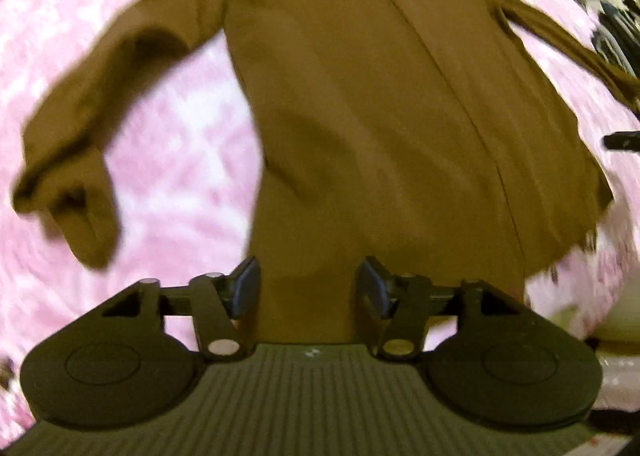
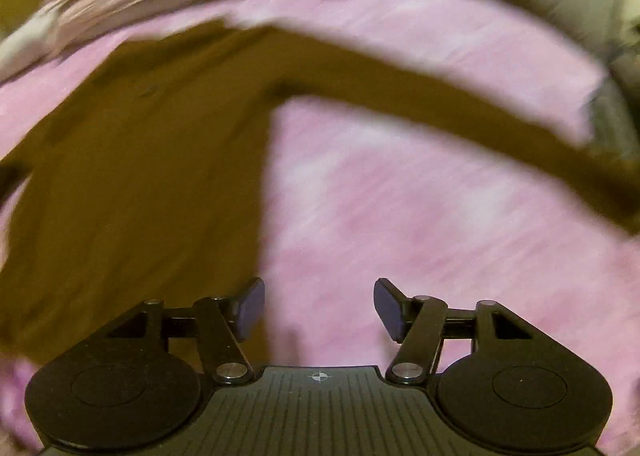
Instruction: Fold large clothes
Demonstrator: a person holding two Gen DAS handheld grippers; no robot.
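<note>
One sleeve end (image 2: 624,192) cut off.

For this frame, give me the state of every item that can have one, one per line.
Brown shirt: spread flat on the pink blanket, unfolded, both sleeves out to the sides.
Left gripper: open, over the shirt's hem, holding nothing.
Right gripper: open, over bare blanket beside the shirt, empty.

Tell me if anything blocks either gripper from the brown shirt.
Nothing visible does. The left gripper is open over the shirt hem; the right gripper is open over bare pink bedding beside the shirt's edge.
</note>
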